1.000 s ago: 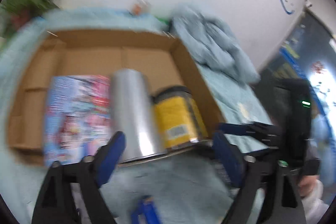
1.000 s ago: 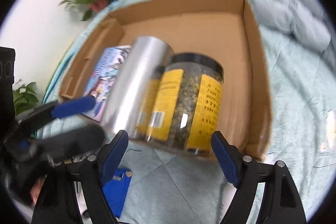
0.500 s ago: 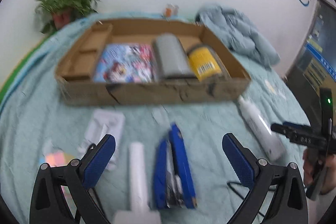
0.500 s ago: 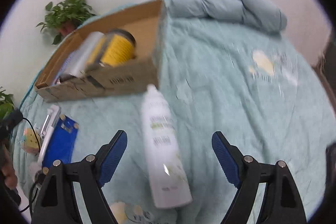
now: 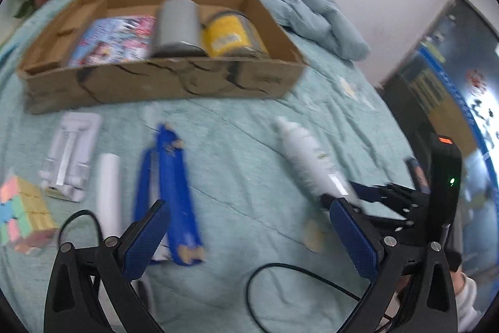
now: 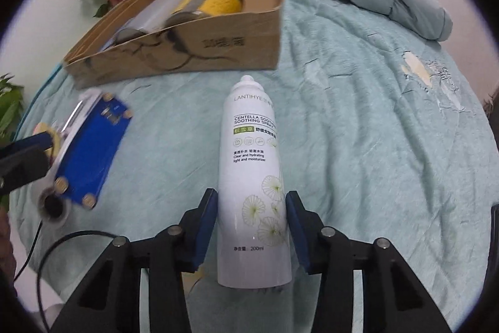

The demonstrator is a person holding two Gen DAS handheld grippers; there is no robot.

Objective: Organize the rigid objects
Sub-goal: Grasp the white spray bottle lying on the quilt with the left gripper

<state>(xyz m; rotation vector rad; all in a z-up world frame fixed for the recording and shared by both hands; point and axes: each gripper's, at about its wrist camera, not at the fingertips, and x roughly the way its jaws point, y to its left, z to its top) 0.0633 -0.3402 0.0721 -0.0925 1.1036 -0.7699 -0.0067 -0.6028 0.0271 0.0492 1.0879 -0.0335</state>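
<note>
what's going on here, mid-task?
A person is tidying items off a teal blanket into a cardboard box, which already holds a silver can, a yellow jar and a booklet. The right gripper has just been closing around the lying white spray bottle. The left gripper hangs open near the blue stapler.

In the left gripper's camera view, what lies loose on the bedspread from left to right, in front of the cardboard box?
Pastel block cube → white plastic pack → white roll → blue stapler → white spray bottle, with the right gripper at its base.
</note>
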